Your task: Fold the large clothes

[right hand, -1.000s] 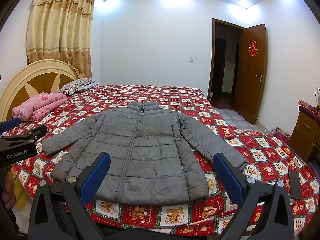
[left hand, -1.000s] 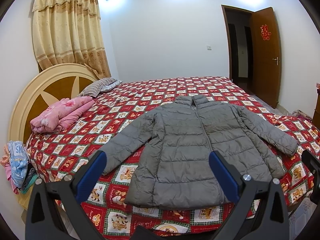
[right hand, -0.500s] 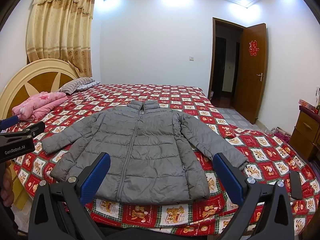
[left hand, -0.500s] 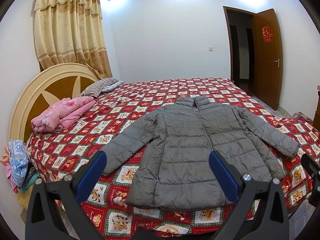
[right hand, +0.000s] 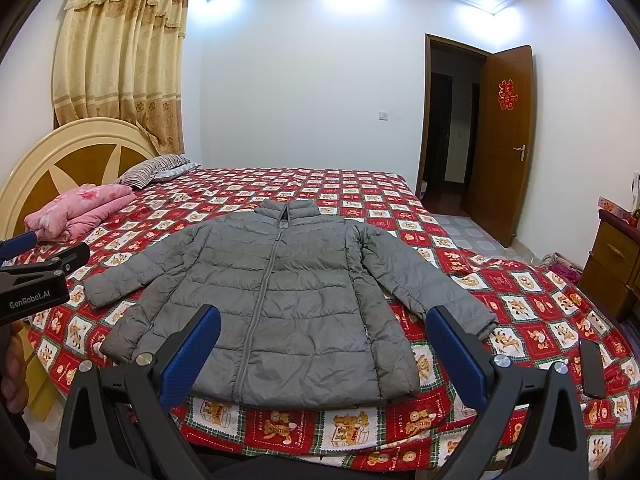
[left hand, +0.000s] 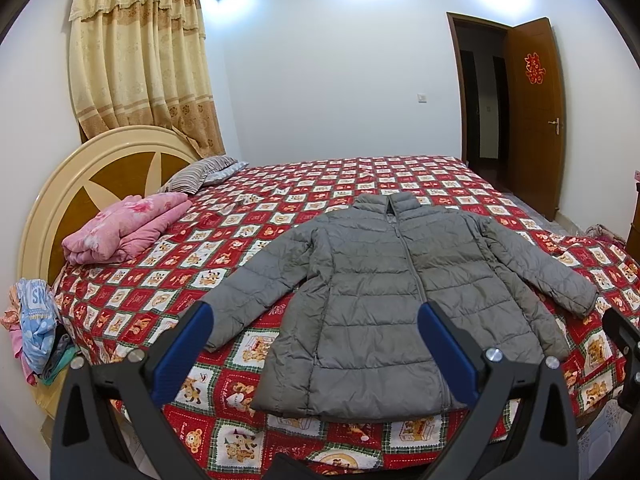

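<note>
A red patchwork bedspread with cartoon-bear squares [right hand: 520,300] covers the bed. A folded pink floral quilt [left hand: 128,228] lies near the cream-and-brown semicircular headboard [left hand: 100,168], with a striped pillow [left hand: 196,172] beyond it. Beige patterned curtains [right hand: 120,64] hang behind the headboard. A brown wooden door [right hand: 504,140] stands open. A black phone-like slab [right hand: 592,368] rests on the bedspread's right edge.

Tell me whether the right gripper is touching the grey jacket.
Apart. In the right wrist view the right gripper, jaws wide open, hangs short of the grey jacket lying flat on the bed.
</note>
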Demonstrator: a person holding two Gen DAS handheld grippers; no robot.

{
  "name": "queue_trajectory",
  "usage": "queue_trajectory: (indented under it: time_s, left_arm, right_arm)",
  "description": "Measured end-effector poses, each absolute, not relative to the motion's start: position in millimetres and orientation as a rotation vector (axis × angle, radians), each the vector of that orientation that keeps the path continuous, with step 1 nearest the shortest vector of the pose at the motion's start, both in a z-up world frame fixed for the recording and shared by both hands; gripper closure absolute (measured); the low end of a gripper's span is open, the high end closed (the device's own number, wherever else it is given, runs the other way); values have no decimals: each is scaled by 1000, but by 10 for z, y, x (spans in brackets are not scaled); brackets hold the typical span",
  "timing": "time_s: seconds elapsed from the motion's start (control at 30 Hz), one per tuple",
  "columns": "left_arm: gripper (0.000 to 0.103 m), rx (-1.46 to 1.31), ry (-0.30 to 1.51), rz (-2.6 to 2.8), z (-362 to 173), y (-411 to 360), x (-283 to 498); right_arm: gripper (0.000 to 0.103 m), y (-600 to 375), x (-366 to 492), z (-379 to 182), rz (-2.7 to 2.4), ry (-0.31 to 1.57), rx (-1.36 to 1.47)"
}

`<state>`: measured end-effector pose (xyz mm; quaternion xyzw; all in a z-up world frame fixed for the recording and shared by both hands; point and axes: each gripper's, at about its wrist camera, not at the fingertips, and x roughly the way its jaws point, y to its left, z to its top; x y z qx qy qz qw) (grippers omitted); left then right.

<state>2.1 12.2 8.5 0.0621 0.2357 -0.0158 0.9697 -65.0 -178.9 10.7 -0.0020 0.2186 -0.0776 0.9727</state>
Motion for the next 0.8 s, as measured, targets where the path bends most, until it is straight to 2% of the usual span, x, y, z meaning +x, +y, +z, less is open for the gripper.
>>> queue_trajectory:
  time_s: [0.8]
  left_arm:
    - [0,128,477,-33,86,140,15]
  right_arm:
    - [1,-1766,-649,55,-158,451,1]
